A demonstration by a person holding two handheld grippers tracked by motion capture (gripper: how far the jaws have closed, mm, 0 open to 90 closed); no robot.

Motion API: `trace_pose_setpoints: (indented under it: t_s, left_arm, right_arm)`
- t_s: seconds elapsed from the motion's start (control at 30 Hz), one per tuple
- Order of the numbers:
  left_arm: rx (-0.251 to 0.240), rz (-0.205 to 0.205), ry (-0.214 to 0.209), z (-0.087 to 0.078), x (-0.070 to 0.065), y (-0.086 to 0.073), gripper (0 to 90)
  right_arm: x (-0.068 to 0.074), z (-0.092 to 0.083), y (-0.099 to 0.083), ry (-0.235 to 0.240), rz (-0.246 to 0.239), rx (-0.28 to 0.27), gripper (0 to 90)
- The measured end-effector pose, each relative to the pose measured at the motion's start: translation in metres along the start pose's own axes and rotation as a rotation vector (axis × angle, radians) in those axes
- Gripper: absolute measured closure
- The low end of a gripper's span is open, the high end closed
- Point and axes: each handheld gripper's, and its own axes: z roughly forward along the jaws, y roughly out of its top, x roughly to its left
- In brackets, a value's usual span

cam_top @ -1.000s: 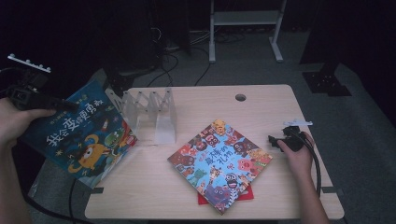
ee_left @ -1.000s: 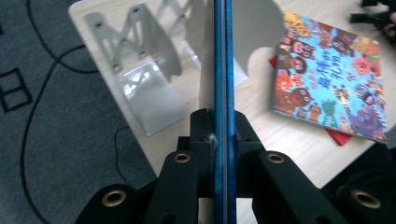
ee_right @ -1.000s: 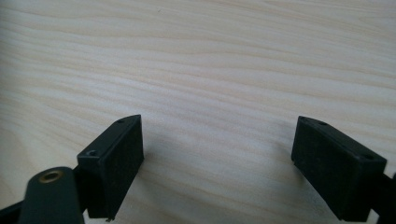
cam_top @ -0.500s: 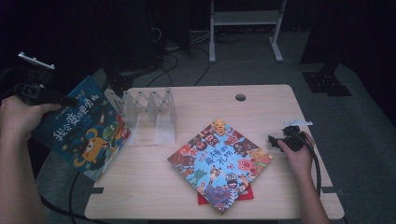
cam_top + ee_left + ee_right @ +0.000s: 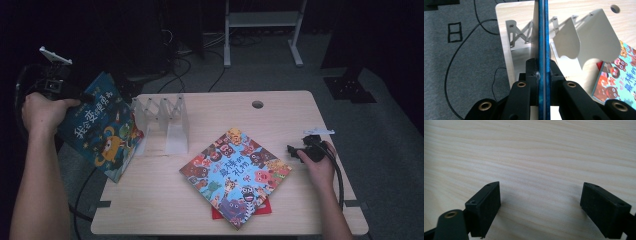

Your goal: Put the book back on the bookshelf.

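My left gripper (image 5: 75, 94) is shut on the top corner of a blue picture book (image 5: 100, 131), which hangs tilted in the air beyond the table's left edge. In the left gripper view the book (image 5: 543, 32) runs edge-on between the pressed jaws (image 5: 542, 71). A white folding book rack (image 5: 162, 119) stands on the table just right of the held book. A second colourful picture book (image 5: 235, 172) lies flat in the middle, on top of a red book (image 5: 262, 206). My right gripper (image 5: 292, 150) rests low at the table's right side, open, with bare wood between its jaws (image 5: 540, 202).
The wooden table (image 5: 280, 115) has a round cable hole (image 5: 257, 104) at the back. Cables (image 5: 85, 192) trail on the grey floor at the left. A white metal stand (image 5: 262, 22) is behind the table.
My left gripper has carried the blue book leftward and a little down, further off the table's left edge. The right hand and its gripper have stayed put.
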Motion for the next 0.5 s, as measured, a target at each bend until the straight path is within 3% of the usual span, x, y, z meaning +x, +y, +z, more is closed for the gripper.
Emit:
trace_pose_setpoints:
  t_s: [0.17,0.33,0.5]
  left_arm:
    - [-0.001,-0.048,0.026,0.008,0.005,0.008,82.4]
    - [0.001,-0.068,0.046,0.013,0.009,0.013,82.4]
    - [-0.003,-0.080,0.092,0.013,0.009,0.020,82.3]
  right_arm:
    - [0.000,0.000,0.000,0.001,-0.003,0.001,15.5]
    - [0.000,0.000,0.000,0.003,-0.004,0.000,15.4]
    - [-0.001,0.000,0.000,0.003,-0.005,0.000,15.4]
